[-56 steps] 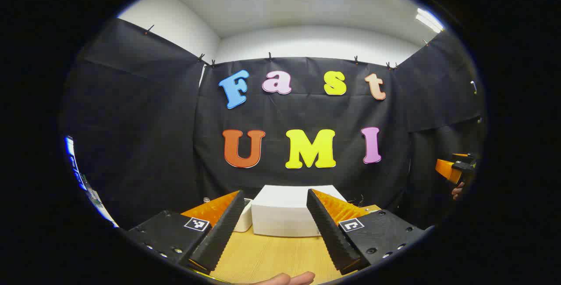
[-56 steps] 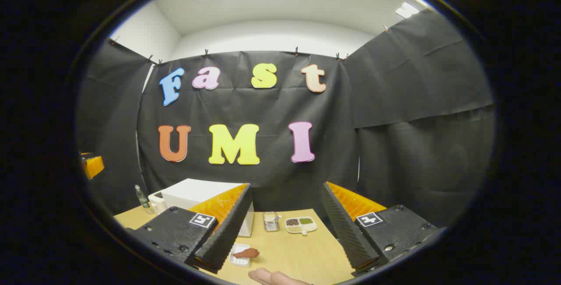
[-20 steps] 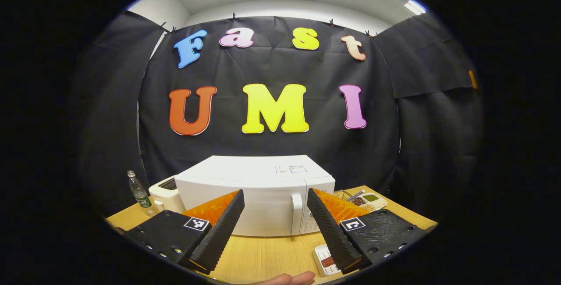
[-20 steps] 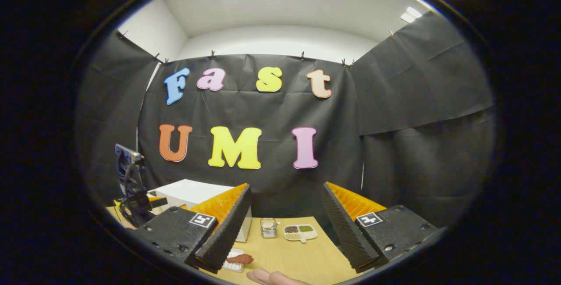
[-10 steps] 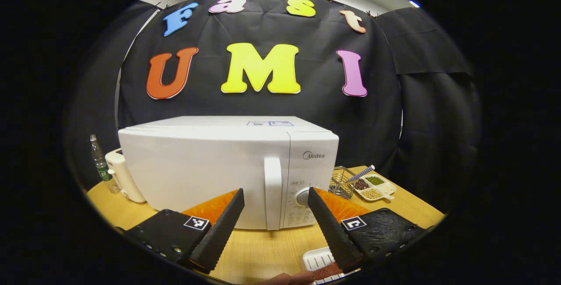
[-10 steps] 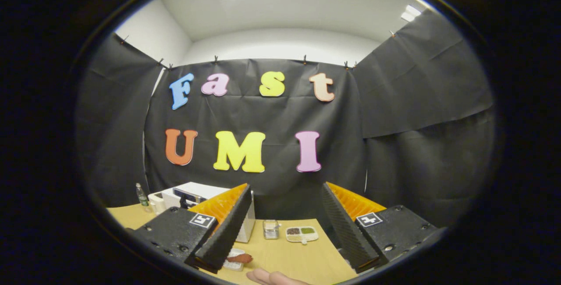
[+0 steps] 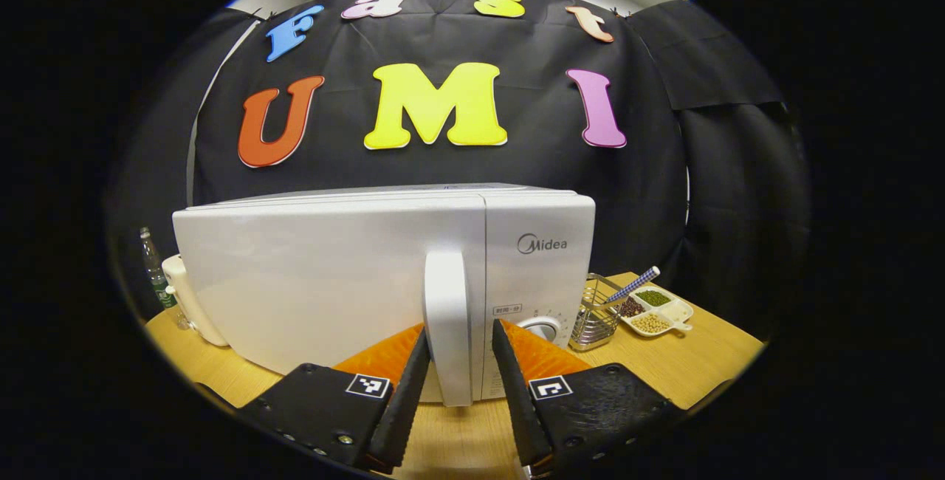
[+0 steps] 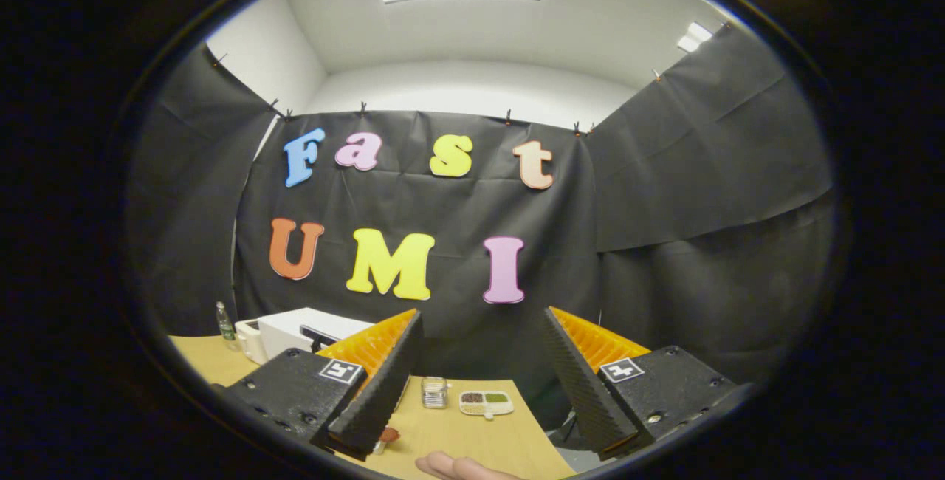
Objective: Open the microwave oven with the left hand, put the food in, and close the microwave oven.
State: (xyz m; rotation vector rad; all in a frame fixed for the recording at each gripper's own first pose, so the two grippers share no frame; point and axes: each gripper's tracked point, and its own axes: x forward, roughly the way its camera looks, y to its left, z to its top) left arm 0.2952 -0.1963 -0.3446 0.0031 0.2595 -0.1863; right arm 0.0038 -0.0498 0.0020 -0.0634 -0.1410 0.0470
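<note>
Standing mid-tabletop (image 7: 686,369), the white microwave oven (image 7: 332,280) has its door shut, leaving free wood toward the edge at 4 o'clock. At 3 o'clock of it sit a wire basket (image 7: 594,314) and a sectioned dish (image 7: 657,312); at 9 o'clock, a toaster (image 7: 188,303) and bottle (image 7: 153,267). The left gripper (image 7: 458,351) straddles the door handle (image 7: 447,325), its fingers seemingly just shy of touching. The right gripper (image 8: 480,351) hangs spread wide and empty, the food (image 8: 387,434) barely visible at its 7 o'clock.
</note>
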